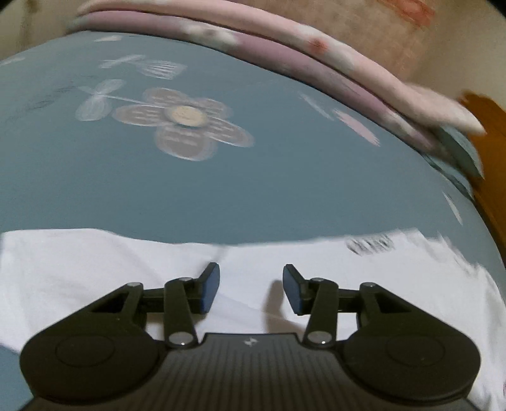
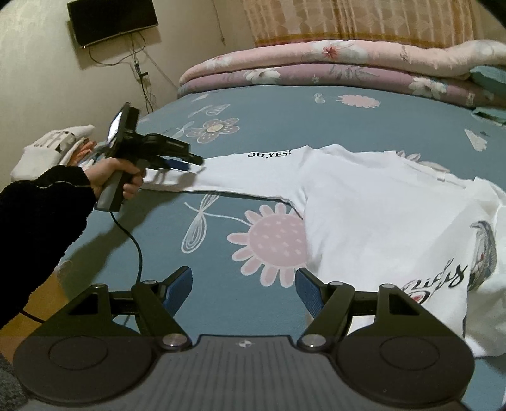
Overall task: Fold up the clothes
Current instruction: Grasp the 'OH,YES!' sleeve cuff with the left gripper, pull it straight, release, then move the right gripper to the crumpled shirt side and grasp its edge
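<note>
A white long-sleeved shirt (image 2: pixel 379 205) lies spread on the blue flowered bed sheet (image 2: pixel 158 246), printed side partly turned up at the right. Its left sleeve (image 2: pixel 253 170), lettered "OH,YES!", stretches out flat to the left. My left gripper (image 2: pixel 189 164), held by a hand (image 2: pixel 107 177), hovers over the sleeve's end. In the left wrist view that gripper (image 1: pixel 251 284) is open above the white cloth (image 1: pixel 95 268), and nothing sits between its pads. My right gripper (image 2: pixel 243 291) stands open over the sheet, just left of the shirt's lower edge.
Folded pink and mauve quilts (image 2: pixel 316 63) are stacked along the far side of the bed. A pile of folded clothes (image 2: pixel 53 142) rests at the bed's left edge. A black screen (image 2: pixel 110 22) hangs on the wall. A cable (image 2: pixel 136 246) trails from the left gripper.
</note>
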`<state>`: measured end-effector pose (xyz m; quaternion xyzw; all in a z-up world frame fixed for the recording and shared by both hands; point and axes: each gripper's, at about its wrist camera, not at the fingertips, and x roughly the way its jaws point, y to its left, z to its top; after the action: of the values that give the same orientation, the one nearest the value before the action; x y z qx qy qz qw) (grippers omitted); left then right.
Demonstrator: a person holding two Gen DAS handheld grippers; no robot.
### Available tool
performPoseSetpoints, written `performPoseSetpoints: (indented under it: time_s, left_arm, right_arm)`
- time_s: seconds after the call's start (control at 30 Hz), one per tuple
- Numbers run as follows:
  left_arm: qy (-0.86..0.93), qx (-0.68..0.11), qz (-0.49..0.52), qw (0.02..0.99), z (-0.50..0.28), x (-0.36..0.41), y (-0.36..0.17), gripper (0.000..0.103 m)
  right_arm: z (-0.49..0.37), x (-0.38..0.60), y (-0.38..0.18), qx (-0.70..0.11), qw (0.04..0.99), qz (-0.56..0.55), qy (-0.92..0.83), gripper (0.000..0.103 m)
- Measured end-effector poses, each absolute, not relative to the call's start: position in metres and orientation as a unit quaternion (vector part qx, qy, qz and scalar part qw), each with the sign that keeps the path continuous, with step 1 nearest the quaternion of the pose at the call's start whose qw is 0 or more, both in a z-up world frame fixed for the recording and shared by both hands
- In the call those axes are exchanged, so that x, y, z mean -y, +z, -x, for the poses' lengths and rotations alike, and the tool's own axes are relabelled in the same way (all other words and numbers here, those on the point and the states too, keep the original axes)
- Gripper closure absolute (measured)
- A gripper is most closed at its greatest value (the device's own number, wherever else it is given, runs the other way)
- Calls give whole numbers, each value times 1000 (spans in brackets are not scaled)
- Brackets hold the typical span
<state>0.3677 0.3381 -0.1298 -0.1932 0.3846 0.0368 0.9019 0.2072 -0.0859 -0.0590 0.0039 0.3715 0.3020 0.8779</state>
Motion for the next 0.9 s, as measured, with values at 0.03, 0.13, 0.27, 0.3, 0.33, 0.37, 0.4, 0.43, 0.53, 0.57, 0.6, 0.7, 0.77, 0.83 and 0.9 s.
performPoseSetpoints:
  time_s: [0.03,0.13,0.27,0.3,0.33,0.37,0.4,0.43,0.53,0.57,0.6,0.7,0.77,0.83,0.9]
  left_arm:
    - [48,-383,189,903,-367,-343,-129,57]
    - [85,-390,169,901,-362,-353,-126,58]
    - [82,-371,167,910,-338,-353,-109,57]
    - [75,-364,166,913,-331,-351,-104,56]
    - [69,-360,162,916,-324,-347,-101,53]
    - [63,-358,156,919,-317,-343,-100,52]
    - [57,-356,150,921,-311,-340,-98,52]
    - [51,-357,145,921,-306,-337,-99,51]
    - [65,-379,149,911,-302,-341,-113,51]
    - [73,-386,154,907,-300,-345,-119,51]
    - [80,-389,158,904,-296,-349,-124,51]
    - [77,-383,172,904,-284,-355,-125,49]
    - [79,-397,168,899,-281,-354,-122,49]
    - [89,-416,152,892,-277,-350,-119,50]
    - [100,-428,129,889,-272,-344,-116,50]
  right_arm:
    - [-207,86,-58,-372,879,-4,300,27]
    - [-206,86,-55,-372,881,-3,292,27]
    - [-201,83,-50,-367,883,1,292,27]
    - [-199,82,-48,-365,883,2,293,27]
    - [-197,81,-47,-364,884,4,295,27]
    - [-195,79,-45,-362,884,6,297,27]
    - [-193,78,-43,-360,884,8,298,27]
    - [-191,77,-41,-359,884,11,300,27]
    - [-186,74,-37,-356,884,16,302,27]
    - [-184,74,-36,-355,885,17,302,27]
    - [-182,73,-34,-354,885,18,302,27]
    - [-178,75,-30,-351,887,22,298,27]
    - [-175,77,-28,-349,889,24,295,27]
    - [-173,80,-26,-348,891,21,292,27]
    - [-170,82,-24,-348,892,17,288,27]
